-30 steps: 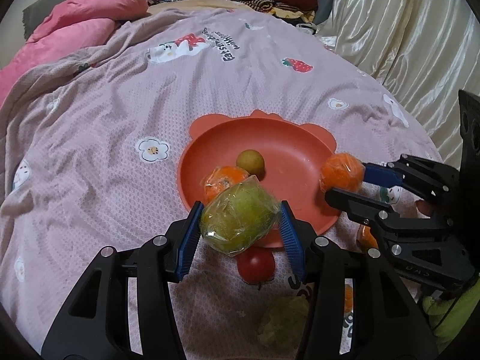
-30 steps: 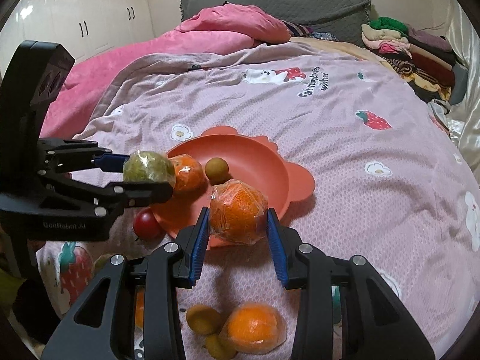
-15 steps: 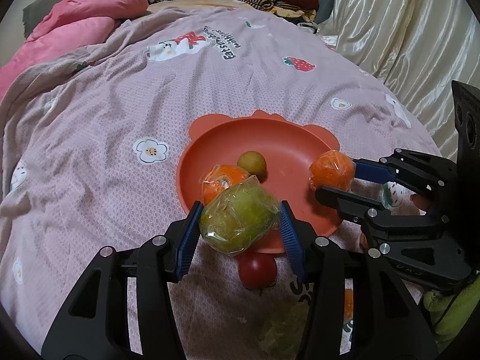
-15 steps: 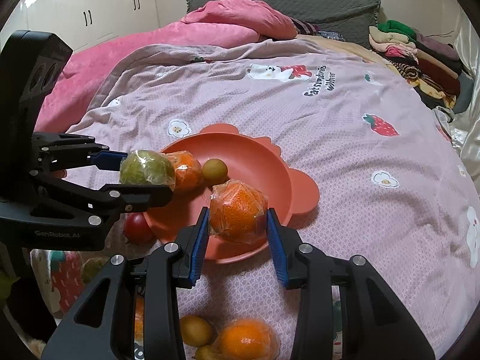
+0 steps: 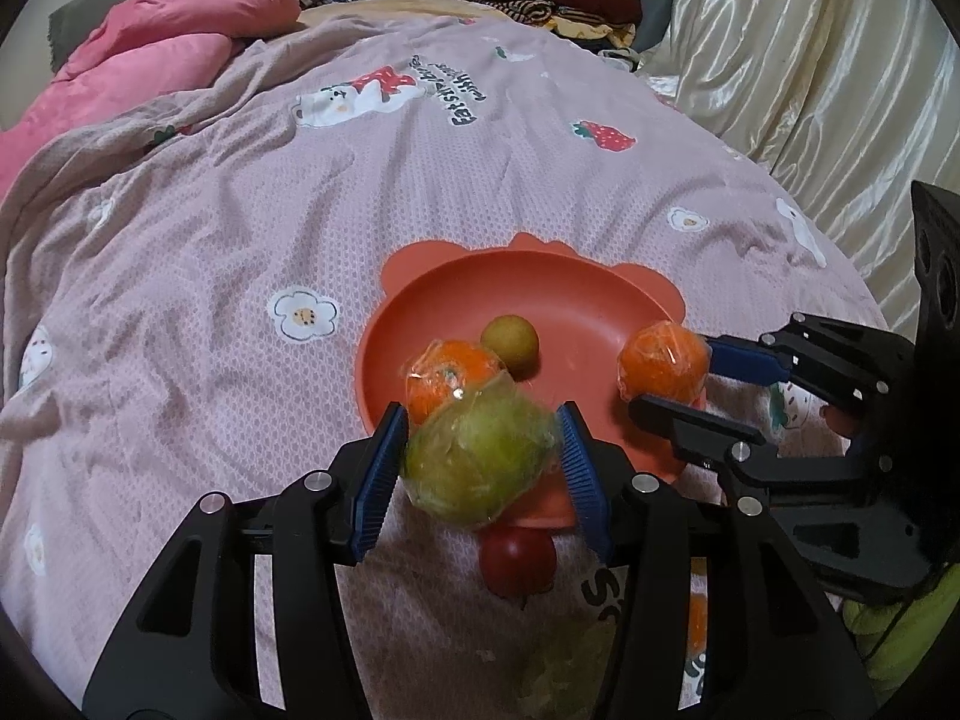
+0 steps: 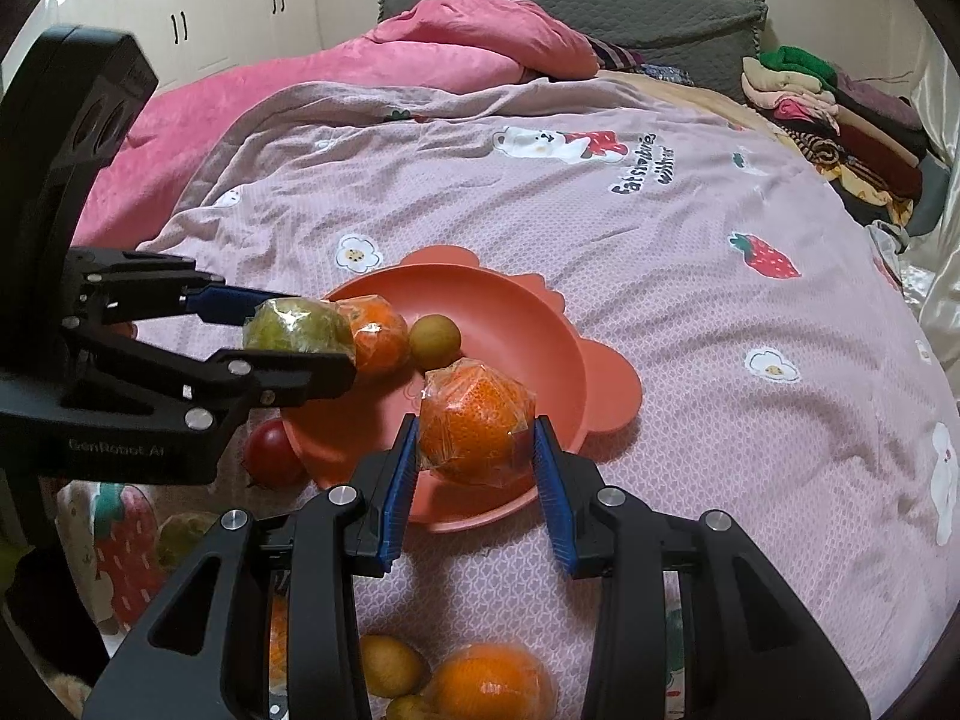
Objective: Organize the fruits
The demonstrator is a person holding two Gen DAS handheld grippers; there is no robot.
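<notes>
An orange-red plate (image 5: 576,300) (image 6: 510,324) lies on the bed and holds a wrapped orange (image 5: 447,372) (image 6: 375,333) and a small yellow-green fruit (image 5: 510,339) (image 6: 435,339). My left gripper (image 5: 480,468) (image 6: 288,336) is shut on a wrapped green fruit (image 5: 480,462) (image 6: 297,330) above the plate's near-left rim. My right gripper (image 6: 477,450) (image 5: 672,384) is shut on a second wrapped orange (image 6: 474,438) (image 5: 663,360) above the plate's near-right rim.
A red tomato (image 5: 516,558) (image 6: 273,453) lies just off the plate's near edge. Loose fruit lies near me: an orange (image 6: 489,681), small yellow fruits (image 6: 390,663), a green fruit (image 5: 564,666). Pink duvet (image 6: 360,66), folded clothes (image 6: 840,120) and a curtain (image 5: 810,60) surround.
My right gripper has carried its orange forward and left, from beside the rim to over the plate. My left gripper has hardly moved with the green fruit.
</notes>
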